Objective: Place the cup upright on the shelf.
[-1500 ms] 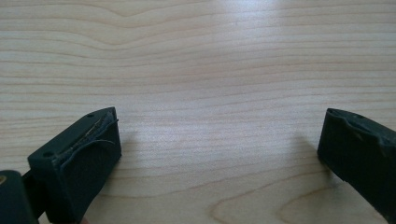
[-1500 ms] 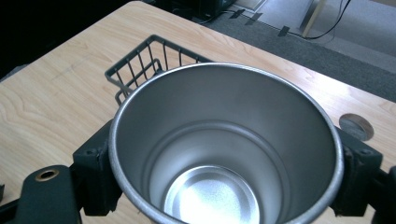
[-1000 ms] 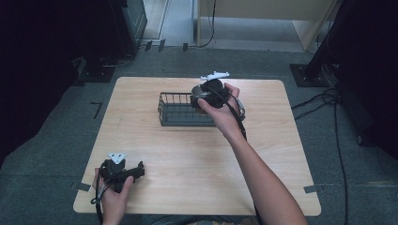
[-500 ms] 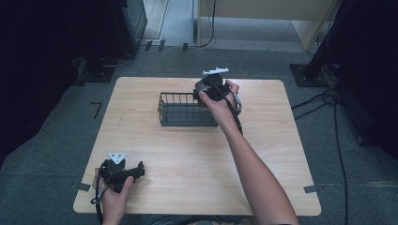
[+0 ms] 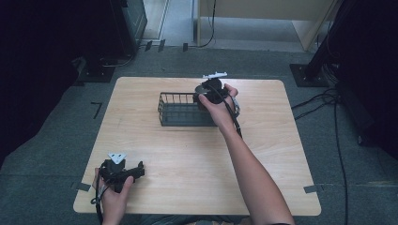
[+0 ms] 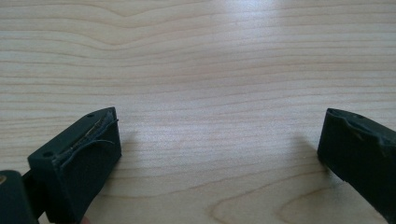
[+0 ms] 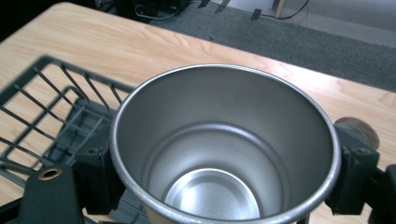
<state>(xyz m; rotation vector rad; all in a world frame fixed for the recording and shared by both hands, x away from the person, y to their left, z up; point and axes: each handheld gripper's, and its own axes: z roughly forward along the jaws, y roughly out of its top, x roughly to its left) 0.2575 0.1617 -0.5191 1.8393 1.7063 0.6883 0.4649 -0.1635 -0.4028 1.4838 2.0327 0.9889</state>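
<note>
Moved: right claw (image 5: 210,92) sinks with my steel cup (image 7: 224,149) toward basket (image 5: 180,110).
Right claw: clamped on cup, at basket's right end.
Left claw (image 6: 219,149): gaping, empty, on desk (image 5: 187,159).

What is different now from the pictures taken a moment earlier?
The right gripper, clamped on a steel cup, has sunk a little over the right end of the wire basket. The left gripper stayed put near the table's front corner, jaws open.

Bright overhead light on the table (image 5: 155,140) – dark surroundings, soft focus, mild glare
</note>
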